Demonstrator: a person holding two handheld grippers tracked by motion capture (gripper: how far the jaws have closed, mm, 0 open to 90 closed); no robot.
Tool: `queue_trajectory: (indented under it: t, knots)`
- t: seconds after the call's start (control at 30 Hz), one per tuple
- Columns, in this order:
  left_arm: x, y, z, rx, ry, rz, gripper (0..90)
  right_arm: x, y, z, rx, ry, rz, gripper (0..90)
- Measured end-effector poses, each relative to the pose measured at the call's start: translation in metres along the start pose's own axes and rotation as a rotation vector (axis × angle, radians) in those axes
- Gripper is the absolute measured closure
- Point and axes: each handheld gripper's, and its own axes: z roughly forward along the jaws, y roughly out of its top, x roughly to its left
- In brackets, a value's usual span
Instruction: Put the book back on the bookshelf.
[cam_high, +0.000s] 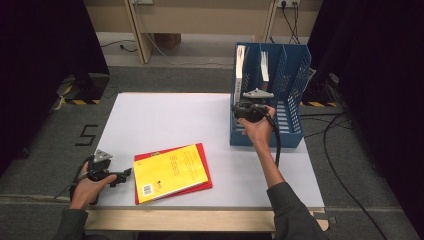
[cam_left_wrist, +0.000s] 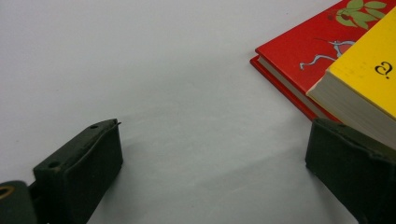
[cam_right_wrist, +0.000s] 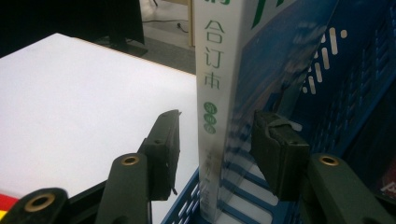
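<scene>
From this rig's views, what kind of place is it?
Likely a lab recording bay: a white table on grey carpet between dark curtains, with books and a blue file rack as props.

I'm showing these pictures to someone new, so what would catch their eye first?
Probably the yellow book lying on a red book near the table's front edge, bright against the white table. Next, the blue file rack at the far right, where the right gripper straddles a standing white-spined book, jaws apart. The left gripper rests open beside the stacked books.
</scene>
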Motion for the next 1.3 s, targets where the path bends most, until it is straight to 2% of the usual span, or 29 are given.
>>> queue_trajectory:
  t: [0.07, 0.23, 0.3, 0.4, 0.47, 0.63, 0.7, 0.8, 0.9, 1.1, 1.2, 1.3]
  knots:
    - [0.0, 0.0, 0.0, 0.0, 0.0, 0.0, 2.9, -0.002, 0.0, -0.003, -0.002, -0.005, 0.008, 49.6]
    - [0.0, 0.0, 0.0, 0.0, 0.0, 0.0, 2.9, -0.005, -0.003, -0.015, -0.028, 0.017, 0.037, 44.3]
    - [0.0, 0.0, 0.0, 0.0, 0.0, 0.0, 2.9, -0.002, -0.006, -0.022, -0.036, 0.039, 0.048, 42.9]
    - [0.0, 0.0, 0.0, -0.003, 0.0, 0.0, 2.9, 0.004, -0.01, -0.03, -0.036, 0.06, 0.027, 42.0]
    - [0.0, 0.0, 0.0, -0.003, 0.0, -0.001, 2.9, 0.007, -0.015, -0.035, -0.035, 0.077, 0.031, 40.6]
    - [0.0, 0.0, 0.0, 0.001, 0.0, 0.005, 2.9, 0.016, -0.03, -0.042, -0.03, 0.113, 0.028, 40.0]
    - [0.0, 0.0, 0.0, -0.001, 0.0, 0.004, 2.9, 0.02, -0.033, -0.043, -0.004, 0.142, 0.02, 38.8]
    - [0.0, 0.0, 0.0, -0.001, 0.001, 0.004, 2.9, 0.025, -0.037, -0.045, -0.003, 0.17, 0.036, 38.0]
    - [0.0, 0.0, 0.0, -0.003, 0.001, 0.004, 2.9, 0.033, -0.045, -0.045, 0.025, 0.194, 0.012, 36.6]
    - [0.0, 0.0, 0.0, -0.003, 0.001, 0.004, 2.9, 0.043, -0.061, -0.047, 0.074, 0.234, 0.0, 34.5]
    - [0.0, 0.0, 0.0, -0.003, 0.001, 0.004, 2.9, 0.046, -0.069, -0.046, 0.087, 0.27, 0.043, 32.0]
    - [0.0, 0.0, 0.0, -0.003, 0.002, 0.004, 3.0, 0.049, -0.077, -0.043, 0.109, 0.277, 0.039, 30.6]
